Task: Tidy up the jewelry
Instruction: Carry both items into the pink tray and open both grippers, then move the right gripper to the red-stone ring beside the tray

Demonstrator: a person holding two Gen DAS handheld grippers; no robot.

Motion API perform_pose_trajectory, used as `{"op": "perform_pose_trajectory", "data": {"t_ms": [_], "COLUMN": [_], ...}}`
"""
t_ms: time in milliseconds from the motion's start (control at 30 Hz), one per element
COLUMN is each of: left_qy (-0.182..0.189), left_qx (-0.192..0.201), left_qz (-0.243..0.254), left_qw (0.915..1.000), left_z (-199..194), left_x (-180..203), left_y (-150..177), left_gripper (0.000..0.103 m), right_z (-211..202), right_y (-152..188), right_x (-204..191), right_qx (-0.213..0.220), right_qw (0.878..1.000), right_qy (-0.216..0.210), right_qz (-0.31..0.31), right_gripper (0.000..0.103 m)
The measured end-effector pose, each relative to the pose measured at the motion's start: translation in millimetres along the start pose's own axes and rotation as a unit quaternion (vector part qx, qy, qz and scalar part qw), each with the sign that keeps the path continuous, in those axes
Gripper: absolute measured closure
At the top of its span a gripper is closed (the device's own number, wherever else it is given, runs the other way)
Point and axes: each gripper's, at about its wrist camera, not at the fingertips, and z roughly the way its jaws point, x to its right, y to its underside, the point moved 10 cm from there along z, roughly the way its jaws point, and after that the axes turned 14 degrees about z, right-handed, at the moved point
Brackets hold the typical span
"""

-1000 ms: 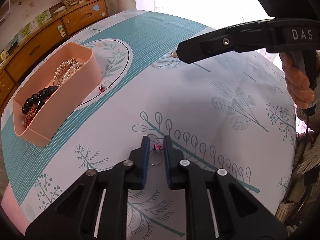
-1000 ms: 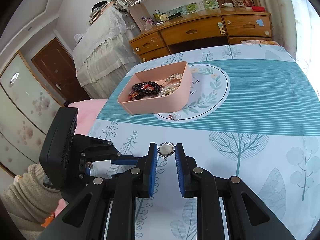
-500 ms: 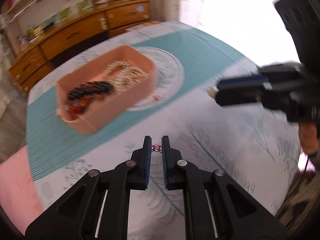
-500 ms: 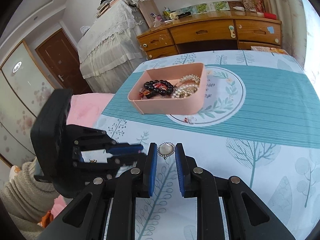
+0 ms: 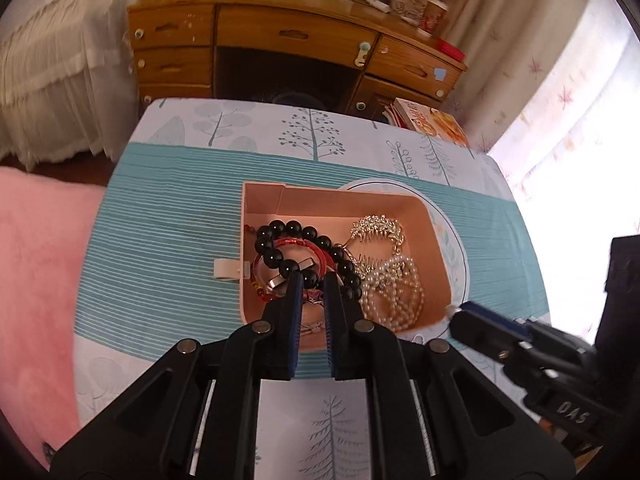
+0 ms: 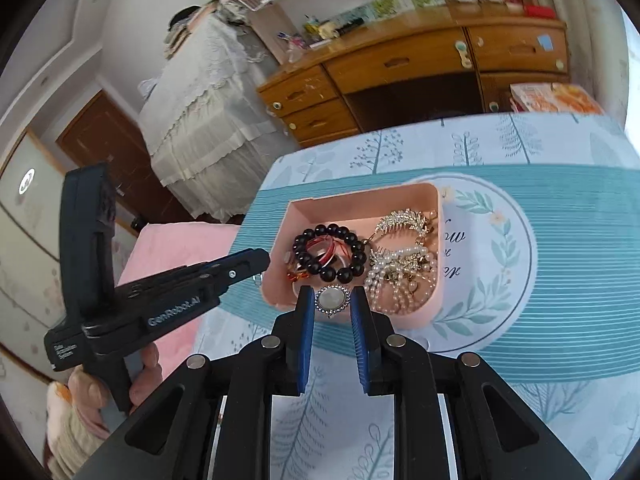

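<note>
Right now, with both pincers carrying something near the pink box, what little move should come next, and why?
Probably open the left gripper and drop its ring: it hangs over the tray, above the black beads. The right gripper holds its brooch at the near edge, so it likely needs moving farther in first.

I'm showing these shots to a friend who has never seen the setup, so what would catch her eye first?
Probably the pink tray on the teal striped cloth, crowded with a black bead bracelet on its left and pearl strands on its right. Next, the right gripper pinching a round pearly brooch at the tray's near rim, and the left gripper holding a small ring above the beads.
</note>
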Motion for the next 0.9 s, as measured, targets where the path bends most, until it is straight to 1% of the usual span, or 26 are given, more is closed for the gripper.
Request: {"op": "perform_pose_trajectory", "data": {"t_ms": [133,200,267,300,333,400,467,500,533,567,600,633,733,833,900], "left_qy": [-0.006,-0.014,-0.009,-0.008,-0.008,-0.012,-0.012,-0.011,-0.012,-0.014,-0.018,-0.023,-0.033,-0.042,-0.041], "left_qx": [-0.003,-0.002,-0.01,-0.015,-0.018,-0.021,-0.021,-0.019,-0.016,-0.012,-0.007,0.0,0.01,0.017,0.02], "left_qz": [-0.007,-0.005,0.003,0.005,0.007,0.005,0.0,-0.002,-0.003,-0.003,-0.004,-0.005,-0.008,-0.018,-0.025], "left_qw": [0.9999,0.9999,0.9999,0.9998,0.9998,0.9997,0.9997,0.9997,0.9998,0.9998,0.9998,0.9997,0.9994,0.9988,0.9987], "left_z": [18.4,24.8,29.8,31.1,32.3,32.3,27.1,24.4,20.2,15.6,10.4,4.5,-10.5,-23.9,-30.2], "left_x": [-0.4,0.8,3.0,3.3,3.1,-0.4,-3.9,-4.9,-6.6,-8.9,-11.4,-13.4,-19.0,-21.6,-19.7], "left_y": [1.7,2.4,5.8,8.3,10.3,14.6,20.9,23.2,26.3,28.8,32.3,36.4,49.5,70.0,85.9], "left_gripper": [0.095,0.095,0.094,0.094,0.093,0.093,0.09,0.086,0.08,0.076,0.068,0.063,0.062,0.062,0.062], "right_z": [29.7,39.6,47.3,48.8,49.1,46.5,40.9,37.2,33.3,29.3,25.3,21.2,11.5,7.8,8.7], "right_y": [-7.7,-8.9,-6.9,-5.7,-5.0,-4.7,-4.8,-4.7,-4.4,-3.6,-2.7,-0.7,9.6,21.0,27.2], "right_x": [10.9,16.4,19.2,20.3,21.3,23.3,24.5,25.4,26.7,27.5,28.5,29.7,33.7,40.0,45.1], "right_qx": [-0.019,-0.02,-0.025,-0.028,-0.026,-0.018,-0.012,-0.009,-0.006,-0.003,0.001,0.004,0.006,0.0,-0.001], "right_qw": [0.999,0.999,0.999,0.999,0.999,0.999,0.999,0.999,1.0,1.0,1.0,1.0,1.0,0.998,0.997], "right_qy": [0.002,0.01,0.012,0.008,0.005,0.005,0.004,0.004,0.004,0.006,0.01,0.015,0.025,0.038,0.051], "right_qz": [0.036,0.035,0.038,0.042,0.044,0.039,0.035,0.034,0.031,0.025,0.019,0.01,-0.012,-0.04,-0.064], "right_gripper": [0.085,0.084,0.08,0.074,0.07,0.07,0.07,0.07,0.07,0.07,0.07,0.07,0.07,0.07,0.07]}}
